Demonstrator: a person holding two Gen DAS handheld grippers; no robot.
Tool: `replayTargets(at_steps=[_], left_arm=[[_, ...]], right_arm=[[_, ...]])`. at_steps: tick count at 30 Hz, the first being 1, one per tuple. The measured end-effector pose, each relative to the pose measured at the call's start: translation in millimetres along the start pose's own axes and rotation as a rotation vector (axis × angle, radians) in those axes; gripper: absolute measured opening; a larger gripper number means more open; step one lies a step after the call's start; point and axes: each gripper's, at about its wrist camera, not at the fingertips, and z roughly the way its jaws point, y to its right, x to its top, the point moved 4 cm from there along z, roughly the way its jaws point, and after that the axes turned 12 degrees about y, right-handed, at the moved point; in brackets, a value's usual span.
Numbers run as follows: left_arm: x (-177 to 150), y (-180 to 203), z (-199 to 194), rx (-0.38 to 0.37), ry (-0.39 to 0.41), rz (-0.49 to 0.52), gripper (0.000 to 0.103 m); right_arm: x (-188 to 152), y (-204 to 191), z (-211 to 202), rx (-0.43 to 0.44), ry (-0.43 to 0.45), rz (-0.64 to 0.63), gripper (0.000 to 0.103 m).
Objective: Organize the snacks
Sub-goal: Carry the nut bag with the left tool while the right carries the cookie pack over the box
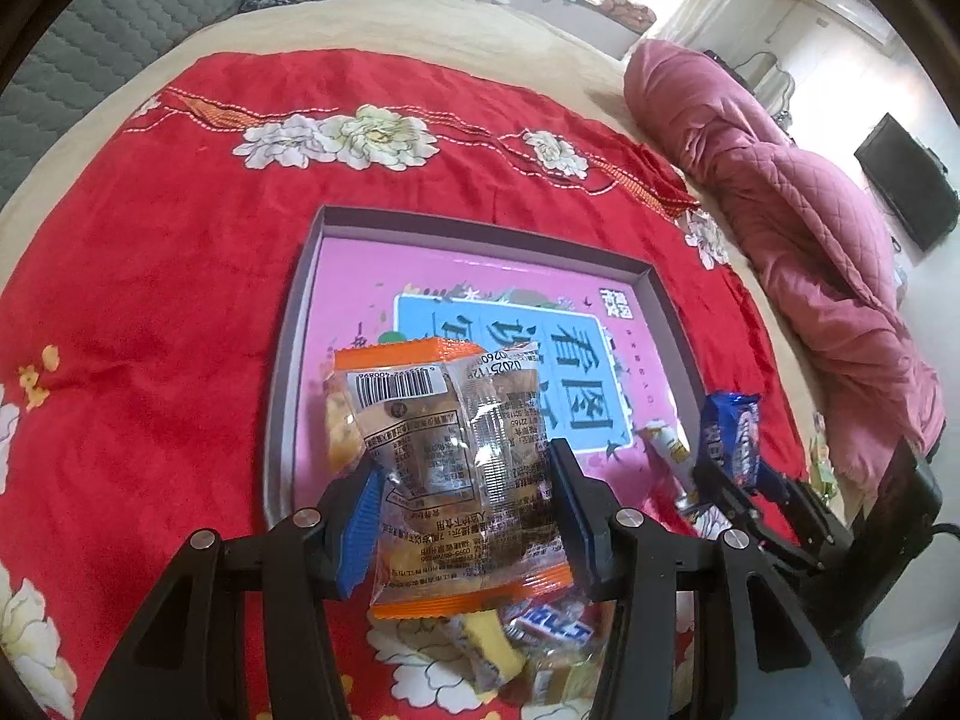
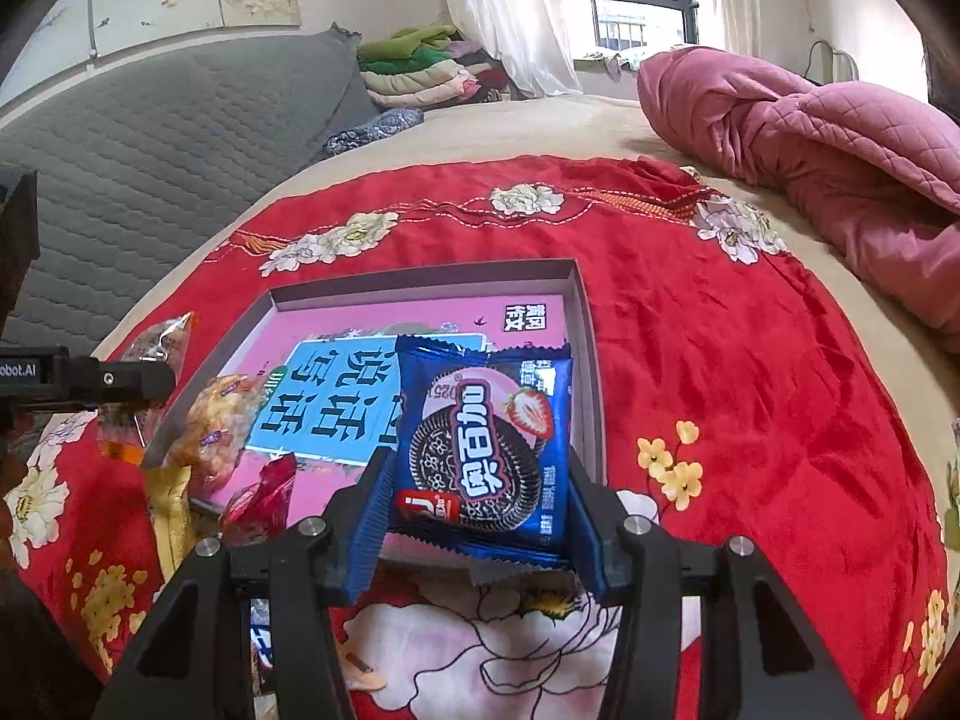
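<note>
My left gripper (image 1: 468, 468) is shut on a clear snack packet with orange ends (image 1: 444, 468), held above the near edge of a shallow grey box (image 1: 288, 324) with a pink picture bottom. My right gripper (image 2: 480, 474) is shut on a blue strawberry cookie packet (image 2: 486, 444), held over the box's near right corner (image 2: 591, 360). The right gripper with that blue packet (image 1: 732, 432) shows at the right in the left wrist view. The left gripper's orange packet (image 2: 156, 348) shows at the left in the right wrist view.
The box lies on a red flowered cloth (image 1: 150, 270) on a bed. Loose snacks lie near the box's front (image 1: 540, 642), (image 2: 216, 426), and a red-wrapped one (image 2: 264, 498). A pink quilt (image 2: 828, 144) is bunched at the right. A grey headboard (image 2: 150, 138) is at the left.
</note>
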Motion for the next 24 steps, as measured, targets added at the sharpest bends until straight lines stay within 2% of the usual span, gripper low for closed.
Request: replayTargets(at_steps=[13,24], left_arm=[[3.5,17.9,24.7,-0.039,-0.025,0.006,0.053],[1.3,26.0,43.6,-0.051,-0.061,0.027,0.053]], right_arm=[[-4.3,8.4,12.4,-0.047,-0.026,0.007,0.052],[-7.6,6.5,19.0,-0.038,-0.04,-0.01,0.052]])
